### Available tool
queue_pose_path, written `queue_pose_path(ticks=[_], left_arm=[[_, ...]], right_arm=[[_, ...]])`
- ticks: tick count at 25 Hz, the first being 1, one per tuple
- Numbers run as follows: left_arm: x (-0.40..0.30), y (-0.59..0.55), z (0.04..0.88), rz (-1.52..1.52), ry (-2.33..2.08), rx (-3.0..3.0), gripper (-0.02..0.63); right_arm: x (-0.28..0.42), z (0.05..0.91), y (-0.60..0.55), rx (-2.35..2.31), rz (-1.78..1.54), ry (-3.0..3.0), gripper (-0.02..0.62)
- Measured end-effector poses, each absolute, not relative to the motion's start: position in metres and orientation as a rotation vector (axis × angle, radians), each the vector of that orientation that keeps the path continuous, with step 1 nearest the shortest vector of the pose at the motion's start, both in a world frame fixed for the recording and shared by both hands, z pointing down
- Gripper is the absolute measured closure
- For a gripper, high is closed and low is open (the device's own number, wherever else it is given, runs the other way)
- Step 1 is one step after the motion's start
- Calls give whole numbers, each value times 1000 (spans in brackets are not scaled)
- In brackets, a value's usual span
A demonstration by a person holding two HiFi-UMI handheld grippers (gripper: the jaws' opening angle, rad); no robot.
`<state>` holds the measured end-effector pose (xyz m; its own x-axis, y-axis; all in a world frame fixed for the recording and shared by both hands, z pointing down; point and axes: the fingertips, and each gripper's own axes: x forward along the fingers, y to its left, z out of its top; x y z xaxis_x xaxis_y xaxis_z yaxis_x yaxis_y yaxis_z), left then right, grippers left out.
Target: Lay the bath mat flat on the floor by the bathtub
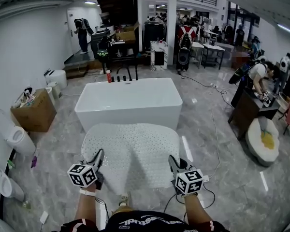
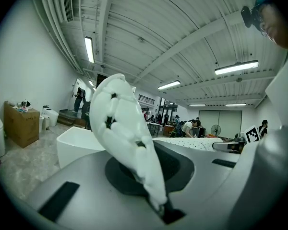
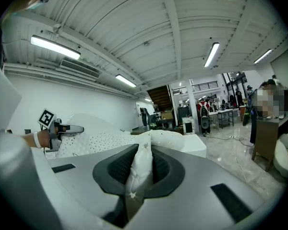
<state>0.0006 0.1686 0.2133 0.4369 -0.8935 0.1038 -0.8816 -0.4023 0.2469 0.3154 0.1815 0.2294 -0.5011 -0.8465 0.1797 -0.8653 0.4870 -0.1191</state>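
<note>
The white bath mat (image 1: 130, 153), dotted with holes, is spread out just in front of the bathtub (image 1: 129, 103), and its far edge reaches the tub's near wall. The left gripper (image 1: 98, 154) has its jaws clenched on the mat's near left corner. The right gripper (image 1: 173, 160) has its jaws pinching the near right corner. Left of the bathtub stands a cardboard box (image 1: 36, 117). It holds a few small things, perhaps bottles, too small to name.
</note>
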Motion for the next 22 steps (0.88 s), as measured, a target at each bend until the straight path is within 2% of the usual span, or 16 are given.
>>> queue_pose_path(ticks=[22], left_arm=[[-57, 86, 201, -98, -1556, 2411, 581]], right_arm=[[257, 205, 91, 1471, 274, -2635, 546]])
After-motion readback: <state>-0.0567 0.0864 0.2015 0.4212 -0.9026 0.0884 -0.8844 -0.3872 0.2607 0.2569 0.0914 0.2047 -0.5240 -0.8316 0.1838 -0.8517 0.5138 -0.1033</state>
